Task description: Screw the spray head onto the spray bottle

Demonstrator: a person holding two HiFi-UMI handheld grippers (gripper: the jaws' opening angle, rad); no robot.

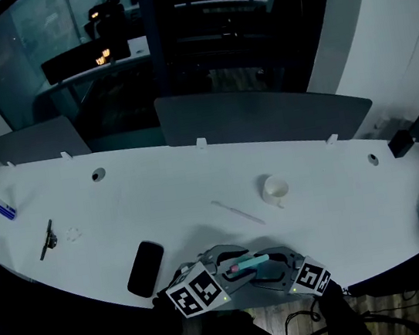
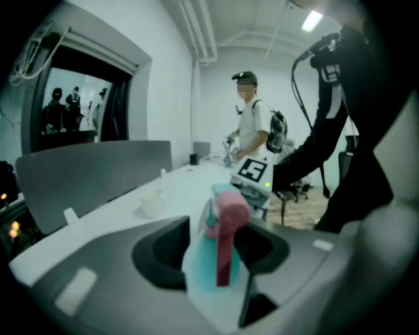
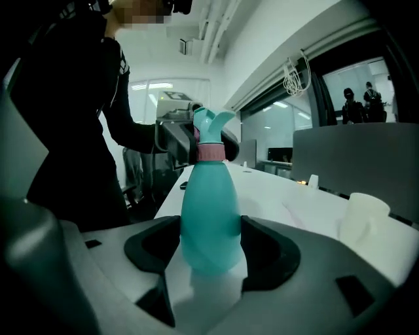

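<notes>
Holds the spray bottle (image 3: 209, 216) off the counter (image 1: 197, 188), just above its near edge, slung between the two facing grippers. Pinches the bottle's teal belly in the jaws of the right gripper (image 3: 211, 248), pads pressed on both flanks, probably to lock the body against turning. Brackets the spray head (image 2: 226, 212) with the jaws of the left gripper (image 2: 219, 258), parted to either side and close against it, seemingly without a firm squeeze. Looks like a slack moment between twists, ready for a fresh bite. Shows the head already seated on the neck, pink collar (image 3: 211, 152) down at the shoulder and pink trigger (image 2: 224, 252) hanging free, so likely only tightening left. Depth of the thread: impossible to judge.

Beyond, a long white counter. Near left, a dark phone (image 1: 145, 268) lying flat. Farther left, a small black clip-like thing (image 1: 47, 240) and a blue item (image 1: 5, 210) at the edge. Right of centre, a white cup (image 1: 275, 189), with a thin pale stick (image 1: 238, 211) just beside it on the left. Along the far edge, grey divider panels (image 1: 264, 115). Behind those, dark glass with a few lit spots. Toward the right end, a person in a white shirt (image 2: 252, 127) with a backpack, standing. White walls, and a strip light (image 2: 313, 19) on the ceiling.
</notes>
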